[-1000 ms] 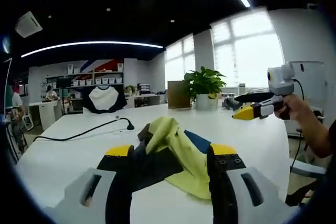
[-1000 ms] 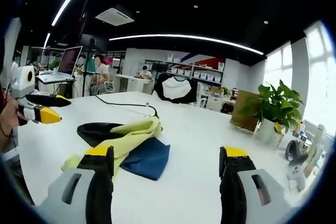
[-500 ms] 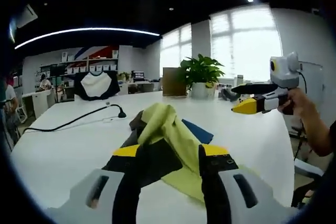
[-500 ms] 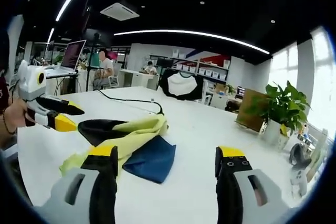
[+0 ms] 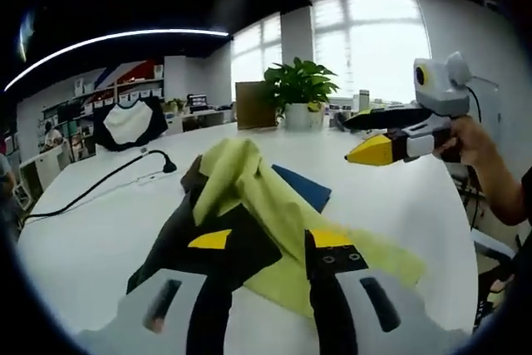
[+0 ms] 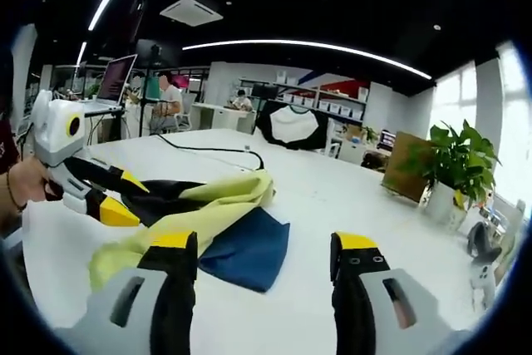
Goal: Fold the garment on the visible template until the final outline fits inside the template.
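A crumpled garment [image 5: 249, 184], yellow-green with a black part, lies in a heap on the white table [image 5: 100, 222]. It partly covers a dark blue template [image 5: 303, 187]. My left gripper [image 5: 270, 243] is open, low over the garment's near edge, with black and yellow cloth between its jaws. From the right gripper view the left gripper [image 6: 123, 197] sits at the left, its yellow tips apart by the black cloth [image 6: 170, 193]. My right gripper [image 6: 264, 243] stands open in front of the blue template [image 6: 245, 247]. A hand holds the right gripper [image 5: 366, 137] above the table, right of the garment.
A black cable [image 5: 91, 193] runs across the table's far left. A potted plant [image 5: 299, 93] and a brown box [image 5: 253, 104] stand at the far edge. A black-and-white shirt [image 6: 291, 126] hangs behind, near desks with a laptop [image 6: 112, 89] and people.
Both views have closed in on the garment. My left gripper's jaws stand closer together than a second ago. Each gripper looms larger in the other's view.
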Motion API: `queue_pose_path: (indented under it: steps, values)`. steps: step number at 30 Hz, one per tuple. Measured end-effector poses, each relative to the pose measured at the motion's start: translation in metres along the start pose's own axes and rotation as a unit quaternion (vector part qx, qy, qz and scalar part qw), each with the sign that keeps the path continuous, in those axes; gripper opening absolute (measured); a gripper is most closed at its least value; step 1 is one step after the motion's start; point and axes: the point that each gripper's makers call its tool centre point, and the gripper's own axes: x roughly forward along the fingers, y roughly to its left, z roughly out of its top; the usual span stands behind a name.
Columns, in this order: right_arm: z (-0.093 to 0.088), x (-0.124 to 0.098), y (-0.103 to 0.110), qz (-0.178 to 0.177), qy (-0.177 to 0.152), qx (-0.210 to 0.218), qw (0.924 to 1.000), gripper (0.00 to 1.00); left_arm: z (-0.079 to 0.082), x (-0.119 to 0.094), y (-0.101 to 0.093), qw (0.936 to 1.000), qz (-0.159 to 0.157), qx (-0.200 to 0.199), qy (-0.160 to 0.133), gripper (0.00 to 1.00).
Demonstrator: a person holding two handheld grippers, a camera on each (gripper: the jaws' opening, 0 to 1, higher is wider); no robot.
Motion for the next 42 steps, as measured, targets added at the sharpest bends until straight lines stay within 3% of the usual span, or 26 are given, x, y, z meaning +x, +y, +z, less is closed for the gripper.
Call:
queue_pose_path:
  steps: [10, 17, 25, 31, 35, 36, 42]
  values:
    - [-0.016, 0.017, 0.004, 0.012, 0.021, -0.008, 0.9997, 0.57, -0.016, 0.02, 0.0, 0.9993, -0.013, 0.0, 0.035, 0.3]
    - [-0.025, 0.037, 0.016, 0.039, 0.035, -0.016, 0.9985, 0.49, -0.021, 0.026, 0.01, 0.9988, -0.004, 0.001, 0.05, 0.27]
    - [-0.033, 0.052, 0.026, 0.061, 0.052, -0.009, 0.9968, 0.41, -0.024, 0.033, 0.006, 0.9979, -0.016, 0.006, 0.062, 0.26]
    - [-0.036, 0.065, 0.027, 0.057, 0.057, -0.012, 0.9967, 0.33, -0.032, 0.039, 0.009, 0.9968, -0.008, 0.009, 0.079, 0.24]
    - [-0.039, 0.073, 0.038, 0.091, 0.063, 0.025, 0.9936, 0.26, -0.03, 0.037, 0.012, 0.9968, -0.011, -0.007, 0.078, 0.22]
    - [-0.04, 0.074, 0.038, 0.093, 0.065, 0.027, 0.9932, 0.25, -0.028, 0.038, 0.014, 0.9973, -0.008, -0.014, 0.071, 0.22]
    - [-0.053, 0.085, 0.042, 0.096, 0.089, 0.019, 0.9912, 0.22, -0.036, 0.042, 0.012, 0.9955, -0.012, 0.007, 0.094, 0.22]
